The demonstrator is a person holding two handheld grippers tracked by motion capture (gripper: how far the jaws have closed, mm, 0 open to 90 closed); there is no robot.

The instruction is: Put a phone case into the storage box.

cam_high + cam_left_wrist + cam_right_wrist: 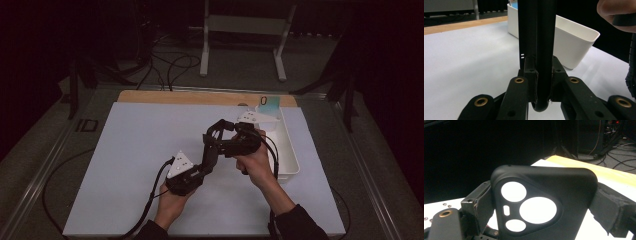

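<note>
Right gripper view: right tongs [544, 205] straddle black phone case [544, 195] widthwise.

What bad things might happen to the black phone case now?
1. The left gripper pinches only the thin edge of the case, so it may twist or slip out.
2. The right gripper clamps the case across its width; pulling the two apart could bend it.
3. It hangs above the table beside the white bin and could drop outside.
</note>
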